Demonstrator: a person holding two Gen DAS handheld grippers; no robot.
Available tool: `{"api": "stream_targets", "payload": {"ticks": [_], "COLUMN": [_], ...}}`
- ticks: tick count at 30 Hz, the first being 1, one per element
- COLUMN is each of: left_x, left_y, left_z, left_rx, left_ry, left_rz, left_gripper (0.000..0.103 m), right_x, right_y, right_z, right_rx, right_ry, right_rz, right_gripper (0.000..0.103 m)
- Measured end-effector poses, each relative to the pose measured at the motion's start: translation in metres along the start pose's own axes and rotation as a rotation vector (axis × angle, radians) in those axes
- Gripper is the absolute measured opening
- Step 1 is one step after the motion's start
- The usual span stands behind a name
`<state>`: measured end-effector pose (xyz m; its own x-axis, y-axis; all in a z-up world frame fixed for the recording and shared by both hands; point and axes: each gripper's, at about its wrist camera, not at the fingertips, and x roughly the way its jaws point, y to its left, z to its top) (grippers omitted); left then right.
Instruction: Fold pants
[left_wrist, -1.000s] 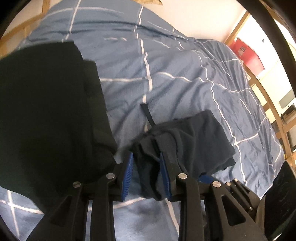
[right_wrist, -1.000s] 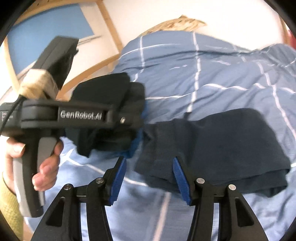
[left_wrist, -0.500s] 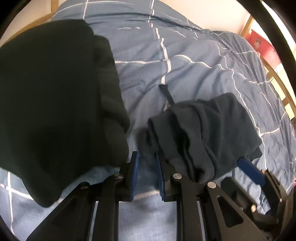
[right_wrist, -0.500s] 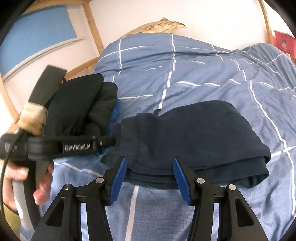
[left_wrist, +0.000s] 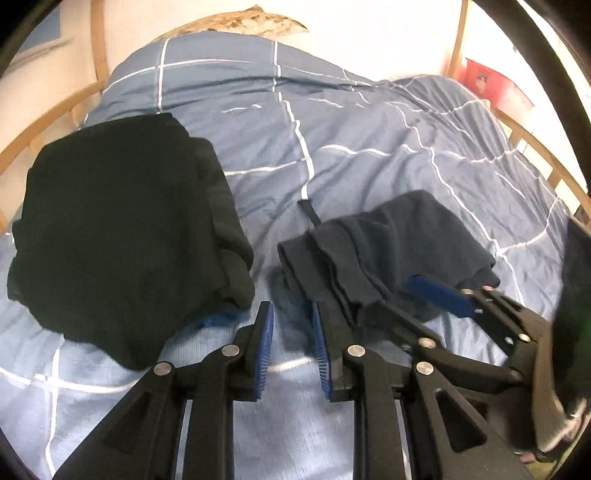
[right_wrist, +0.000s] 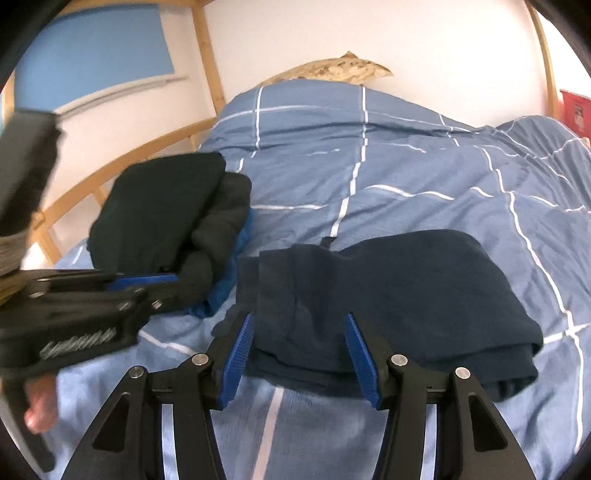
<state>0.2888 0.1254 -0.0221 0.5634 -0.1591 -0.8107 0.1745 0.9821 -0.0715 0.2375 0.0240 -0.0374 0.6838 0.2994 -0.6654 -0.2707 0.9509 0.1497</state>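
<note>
- Over the bed (left_wrist: 369, 140), left tongs (left_wrist: 291, 325): narrow gap, nothing between them, now clear of the navy pants (right_wrist: 388, 295), in the gap beside the black garment (left_wrist: 122, 236).
- Right tongs (right_wrist: 299, 339): have just been closing, straddling the pants' near edge, pads not pressing.
- Pants lie folded; likely done, maybe a final tidy.

Left claw (right_wrist: 147, 284) blurred; lettering unreadable.

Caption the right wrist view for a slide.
Right gripper straddles the folded navy pants on a blue checked duvet, jaws apart.
</note>
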Motion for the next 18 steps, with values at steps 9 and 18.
{"api": "stream_targets", "payload": {"ticks": [9,18], "left_x": [-0.011,-0.006], "left_y": [-0.005,-0.054], "left_z": [-0.021,-0.032], "left_rx": [-0.119,-0.073], "left_ry": [-0.036,-0.123], "left_rz": [-0.043,-0.012], "left_gripper": [0.038,0.039], "right_x": [-0.015,-0.080], "right_y": [-0.012,-0.122], "right_z": [-0.024,-0.047], "right_rx": [0.018,0.167], "right_ry": [0.095,0.052], "right_rz": [0.105,-0.242], "right_gripper": [0.050,0.070]}}
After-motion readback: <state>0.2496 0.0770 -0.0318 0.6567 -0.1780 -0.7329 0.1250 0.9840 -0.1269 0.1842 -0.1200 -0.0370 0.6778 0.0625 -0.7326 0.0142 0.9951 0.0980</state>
